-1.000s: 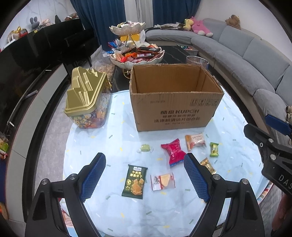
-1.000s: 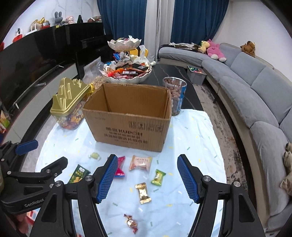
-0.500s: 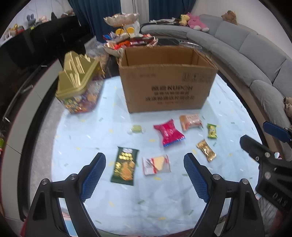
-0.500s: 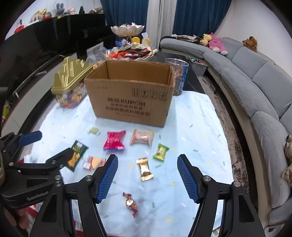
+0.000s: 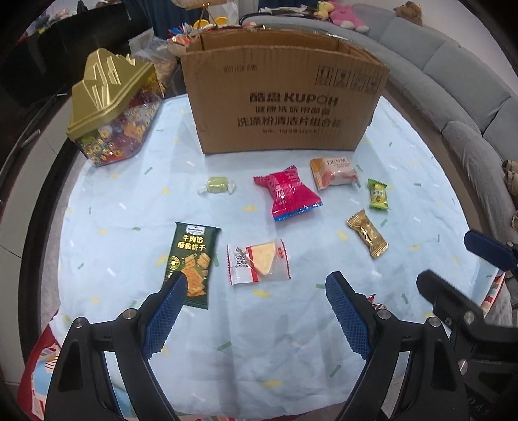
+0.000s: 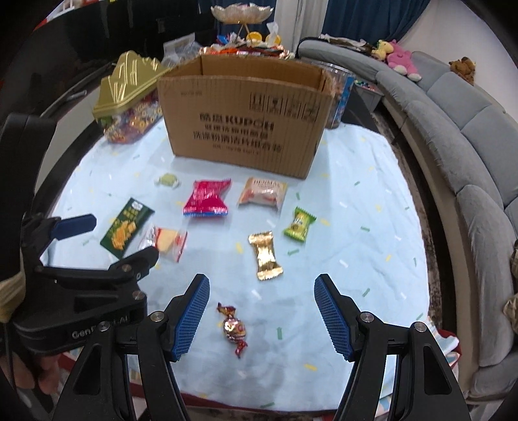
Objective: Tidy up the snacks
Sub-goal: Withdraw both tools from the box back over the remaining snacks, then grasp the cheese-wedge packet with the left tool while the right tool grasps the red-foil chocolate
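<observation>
Several wrapped snacks lie on a light blue cloth in front of an open cardboard box (image 5: 285, 97) (image 6: 246, 113). My left gripper (image 5: 255, 291) is open and empty above a clear cheese-wedge packet (image 5: 257, 260), with a dark green cracker pack (image 5: 192, 262) at its left fingertip. A red pouch (image 5: 286, 192), a green candy (image 5: 216, 186), an orange pastry pack (image 5: 333, 173), a small green packet (image 5: 378, 194) and a gold packet (image 5: 367, 233) lie further off. My right gripper (image 6: 260, 291) is open and empty over a foil-twist candy (image 6: 233, 328), near the gold packet (image 6: 264, 256).
A clear candy jar with a gold lid (image 5: 111, 107) stands left of the box. Behind the box are a tiered snack dish (image 6: 241, 13) and a clear tub (image 6: 340, 94). A grey sofa (image 6: 469, 145) curves along the right. The cloth ends near the front table edge.
Both grippers have come down and tilted toward the table, so the snacks look larger and closer. Their jaws have kept the same width. Nothing on the cloth has moved.
</observation>
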`<state>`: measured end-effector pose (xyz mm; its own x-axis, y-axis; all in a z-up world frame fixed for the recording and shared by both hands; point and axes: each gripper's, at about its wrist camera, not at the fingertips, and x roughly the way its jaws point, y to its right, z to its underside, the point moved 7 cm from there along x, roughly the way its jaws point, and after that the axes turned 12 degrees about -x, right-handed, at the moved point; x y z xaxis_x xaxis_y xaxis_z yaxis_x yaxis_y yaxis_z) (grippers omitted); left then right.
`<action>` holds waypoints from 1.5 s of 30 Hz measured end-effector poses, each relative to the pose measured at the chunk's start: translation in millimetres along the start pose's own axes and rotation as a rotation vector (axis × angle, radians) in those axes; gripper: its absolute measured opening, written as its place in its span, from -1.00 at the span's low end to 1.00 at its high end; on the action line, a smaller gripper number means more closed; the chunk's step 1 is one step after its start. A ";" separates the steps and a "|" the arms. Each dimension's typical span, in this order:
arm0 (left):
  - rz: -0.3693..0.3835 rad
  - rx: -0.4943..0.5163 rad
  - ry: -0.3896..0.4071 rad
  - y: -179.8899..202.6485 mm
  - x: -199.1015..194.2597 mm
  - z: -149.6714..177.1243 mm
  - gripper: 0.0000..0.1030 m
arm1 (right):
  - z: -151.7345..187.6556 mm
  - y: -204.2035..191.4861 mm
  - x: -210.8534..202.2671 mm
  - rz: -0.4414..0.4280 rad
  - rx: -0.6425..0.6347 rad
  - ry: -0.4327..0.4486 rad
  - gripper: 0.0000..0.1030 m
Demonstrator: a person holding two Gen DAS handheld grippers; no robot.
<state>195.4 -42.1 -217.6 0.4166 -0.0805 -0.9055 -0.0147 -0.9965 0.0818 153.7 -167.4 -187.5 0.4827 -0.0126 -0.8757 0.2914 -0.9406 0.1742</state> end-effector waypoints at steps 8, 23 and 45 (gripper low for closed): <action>-0.011 -0.017 -0.062 0.4 22.9 3.3 0.67 | 15.9 -9.2 25.1 -0.058 -0.009 -0.101 0.32; -0.014 -0.046 -0.138 0.0 62.8 -3.6 0.52 | 35.9 -21.8 61.6 -0.136 -0.002 -0.230 0.32; -0.012 -0.071 -0.148 -3.6 101.5 -17.2 0.09 | 49.0 -27.5 90.6 -0.163 0.001 -0.295 -0.20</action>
<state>253.4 -46.3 -302.6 0.2775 -0.0758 -0.9577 0.0563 -0.9939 0.0949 149.0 -159.4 -293.7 0.1696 0.0406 -0.9847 0.3442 -0.9387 0.0206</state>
